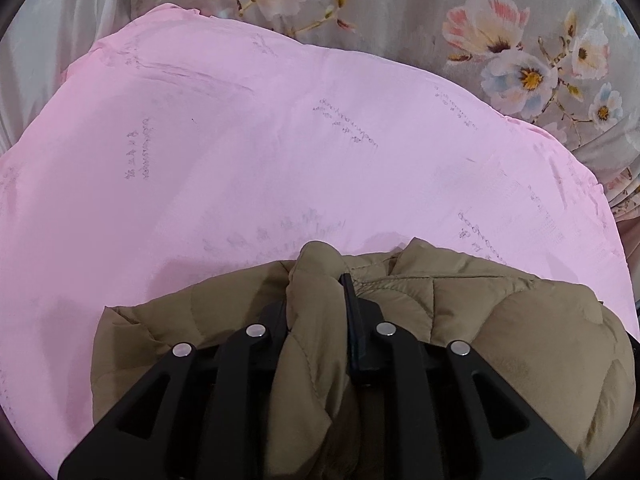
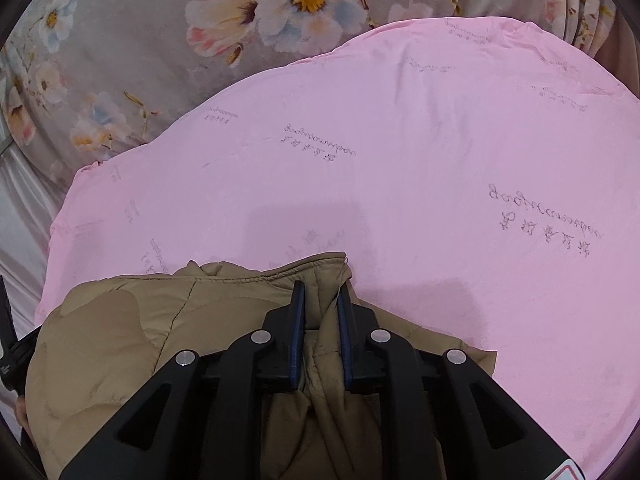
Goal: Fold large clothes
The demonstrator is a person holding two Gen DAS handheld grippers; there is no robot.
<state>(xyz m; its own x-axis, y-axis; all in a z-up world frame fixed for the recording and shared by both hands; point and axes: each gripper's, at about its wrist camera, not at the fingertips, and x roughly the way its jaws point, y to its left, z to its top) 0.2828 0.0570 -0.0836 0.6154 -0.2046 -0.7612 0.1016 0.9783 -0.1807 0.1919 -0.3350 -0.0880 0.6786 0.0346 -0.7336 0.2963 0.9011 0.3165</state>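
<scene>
Left tongs point(image 1: 320, 292) clamped on bunched fold of tan quilted jacket point(image 1: 500, 328). Right tongs point(image 2: 320, 300) pinching jacket edge point(image 2: 120, 320). Jacket lies on pink sheet point(image 1: 240, 160), floral bedspread point(image 1: 400, 8) beyond.

The jacket point(image 1: 500, 332) is spread on the sheet point(image 1: 240, 160), at its near edge. The sheet is laid over the bedspread point(image 1: 420, 8), which is seen beyond its far edge in both views. A bunched fold of the jacket is clamped between the fingers of the left gripper point(image 1: 320, 292); the rest is spread to its right. An edge of the jacket point(image 2: 120, 340) is clamped in the right gripper point(image 2: 320, 296); the bulk lies to its left.
</scene>
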